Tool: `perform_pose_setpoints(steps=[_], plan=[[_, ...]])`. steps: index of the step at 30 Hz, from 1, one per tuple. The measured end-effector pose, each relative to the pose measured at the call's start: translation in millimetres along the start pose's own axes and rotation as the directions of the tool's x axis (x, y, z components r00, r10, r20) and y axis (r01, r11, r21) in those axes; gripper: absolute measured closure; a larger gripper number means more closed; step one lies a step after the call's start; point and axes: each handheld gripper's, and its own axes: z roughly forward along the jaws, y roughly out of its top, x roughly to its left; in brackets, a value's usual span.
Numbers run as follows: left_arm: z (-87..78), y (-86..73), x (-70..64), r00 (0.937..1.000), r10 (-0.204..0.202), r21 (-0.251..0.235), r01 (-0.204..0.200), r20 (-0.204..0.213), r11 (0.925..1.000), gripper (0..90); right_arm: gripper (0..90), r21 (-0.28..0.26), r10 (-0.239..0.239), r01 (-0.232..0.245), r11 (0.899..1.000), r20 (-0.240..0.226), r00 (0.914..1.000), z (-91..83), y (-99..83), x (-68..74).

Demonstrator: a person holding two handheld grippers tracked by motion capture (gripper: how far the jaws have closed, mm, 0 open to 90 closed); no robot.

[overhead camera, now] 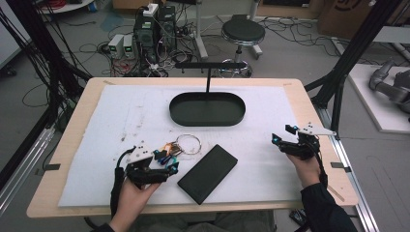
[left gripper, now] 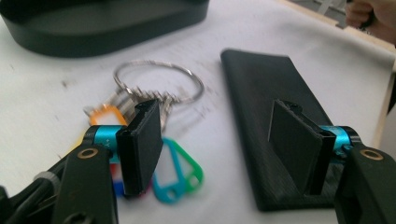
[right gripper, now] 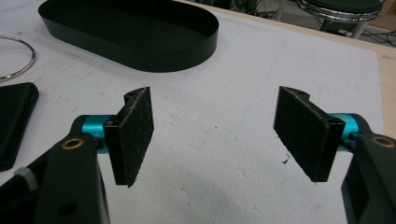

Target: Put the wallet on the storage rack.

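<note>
A bunch of keys on a large metal ring (overhead camera: 187, 143) with coloured tags (left gripper: 175, 175) lies on the white mat, left of a flat black phone-like slab (overhead camera: 207, 173) (left gripper: 275, 116). My left gripper (overhead camera: 167, 163) (left gripper: 219, 149) is open just above them, one jaw over the key tags, the other over the slab's near end. Farther back stands a black oval tray (overhead camera: 207, 108) (right gripper: 135, 35) with an upright T-shaped stand. My right gripper (overhead camera: 282, 140) (right gripper: 215, 135) is open over bare mat at the right, nothing between its jaws.
The white mat (overhead camera: 121, 121) covers most of a wooden table (overhead camera: 309, 111). Behind the table are a round stool (overhead camera: 242, 33), computer boxes and tangled cables on the floor. Black frame poles stand at both sides.
</note>
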Motion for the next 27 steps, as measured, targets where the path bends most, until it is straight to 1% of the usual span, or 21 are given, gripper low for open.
perform_pose_setpoints(steps=[1,2,4,5,6,8,9,11,12,15,17,20,21,22,24,26,27], plan=[[0.1,-3.3,-2.8,0.9999,-0.011,0.009,0.011,0.011,0.9999,34.9,29.2,-0.001,-0.002,0.002,1.000,0.002,1.0000,0.0,0.1,0.2],[0.5,-6.7,-5.4,0.9992,-0.032,0.021,0.032,0.023,0.9993,35.5,29.2,0.001,-0.001,0.001,1.000,0.003,1.0000,-0.1,0.2,0.5],[2.4,-12.3,-7.7,0.9946,-0.087,0.038,0.084,0.057,0.9957,37.6,29.2,0.000,0.001,-0.001,1.000,0.003,1.0000,-0.1,0.3,0.9],[3.8,-13.9,-8.3,0.9917,-0.107,0.051,0.103,0.072,0.9934,38.8,29.2,0.000,0.000,0.000,1.000,0.004,1.0000,-0.1,0.3,0.9],[4.9,-14.9,-8.8,0.9907,-0.116,0.063,0.111,0.072,0.9918,40.5,29.2,-0.001,-0.002,0.002,1.000,0.008,1.0000,-0.1,0.3,0.6],[6.7,-15.7,-9.8,0.9921,-0.111,0.076,0.107,0.058,0.9914,43.0,29.2,-0.003,-0.004,0.004,1.000,0.011,0.9999,-0.1,0.3,0.2],[7.3,-15.9,-9.6,0.9921,-0.111,0.082,0.106,0.059,0.9910,44.6,29.2,-0.002,-0.004,0.004,1.000,0.011,0.9999,-0.2,0.3,0.1],[9.8,-16.7,-10.4,0.9902,-0.125,0.102,0.118,0.063,0.9878,46.1,29.2,0.000,-0.005,0.005,1.000,0.014,0.9999,-0.1,0.2,-0.2],[11.1,-17.2,-11.1,0.9903,-0.125,0.113,0.118,0.059,0.9865,46.7,29.2,0.000,-0.005,0.005,1.000,0.014,0.9999,-0.2,0.2,-0.2],[15.3,-19.5,-12.8,0.9890,-0.139,0.151,0.129,0.052,0.9800,48.0,29.2,-0.002,-0.006,0.006,1.000,0.016,0.9999,-0.1,0.3,0.0],[18.5,-21.2,-13.7,0.9892,-0.139,0.180,0.129,0.046,0.9752,48.4,29.2,0.000,-0.008,0.008,1.000,0.018,0.9998,0.0,0.2,0.2],[19.9,-22.1,-12.4,0.9843,-0.168,0.184,0.156,0.052,0.9703,49.4,29.2,0.000,-0.010,0.010,1.000,0.018,0.9998,0.1,0.3,0.4],[20.0,-22.4,-11.8,0.9819,-0.178,0.188,0.164,0.063,0.9683,50.4,29.2,0.001,-0.011,0.011,1.000,0.017,0.9998,0.1,0.3,0.5],[20.5,-23.0,-11.9,0.9789,-0.190,0.190,0.172,0.076,0.9666,53.3,29.2,0.003,-0.013,0.012,1.000,0.016,0.9998,0.3,0.2,0.6],[21.5,-23.2,-12.9,0.9754,-0.203,0.198,0.183,0.087,0.9631,57.0,29.2,0.008,-0.014,0.014,1.000,0.015,0.9998,1.2,0.0,0.7],[22.0,-23.3,-13.2,0.9697,-0.223,0.205,0.200,0.099,0.9582,62.1,29.2,0.006,-0.018,0.018,1.000,0.018,0.9997,2.0,0.2,0.9],[22.1,-23.4,-13.0,0.9675,-0.232,0.207,0.207,0.102,0.9561,62.2,29.2,0.006,-0.020,0.020,1.000,0.022,0.9996,2.2,0.2,1.1]])
